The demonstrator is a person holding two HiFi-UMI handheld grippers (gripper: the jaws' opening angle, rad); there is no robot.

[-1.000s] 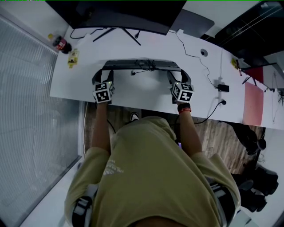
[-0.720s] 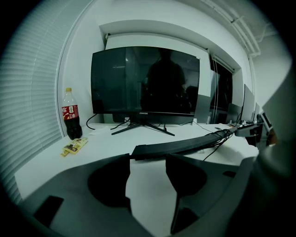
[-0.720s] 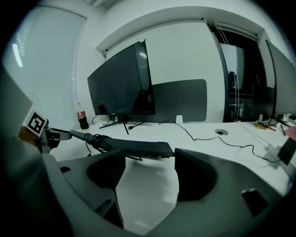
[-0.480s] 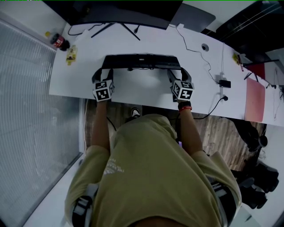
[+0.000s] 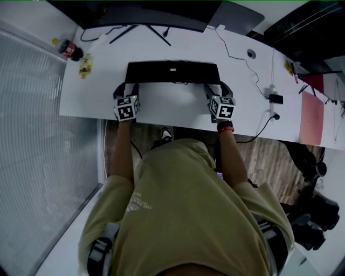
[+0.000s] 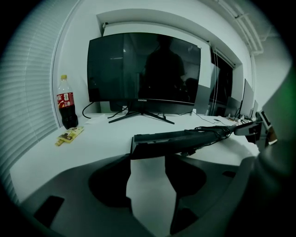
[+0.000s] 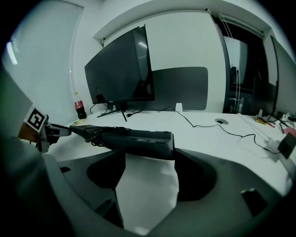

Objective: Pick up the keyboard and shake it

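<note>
A black keyboard (image 5: 172,71) hangs in the air over the white desk (image 5: 178,113), held level by both ends in front of the monitor. My left gripper (image 5: 129,87) is shut on its left end, and in the left gripper view that end (image 6: 148,142) sits clamped between the two jaws (image 6: 148,156). My right gripper (image 5: 215,87) is shut on the right end, which shows as a dark block (image 7: 155,141) between the jaws (image 7: 150,156). A bundled cable (image 6: 217,132) hangs along the keyboard's underside.
A dark monitor (image 5: 140,13) on a splayed stand sits at the back of the desk. A cola bottle (image 5: 69,50) and a snack packet (image 5: 86,66) lie at the far left. Cables (image 5: 240,62) and a small plug (image 5: 274,99) trail to the right. Window blinds run along the left.
The keyboard, held by both grippers, has swung away toward the monitor and turned from edge-on to showing a broad face. Both grippers moved slightly forward with it.
</note>
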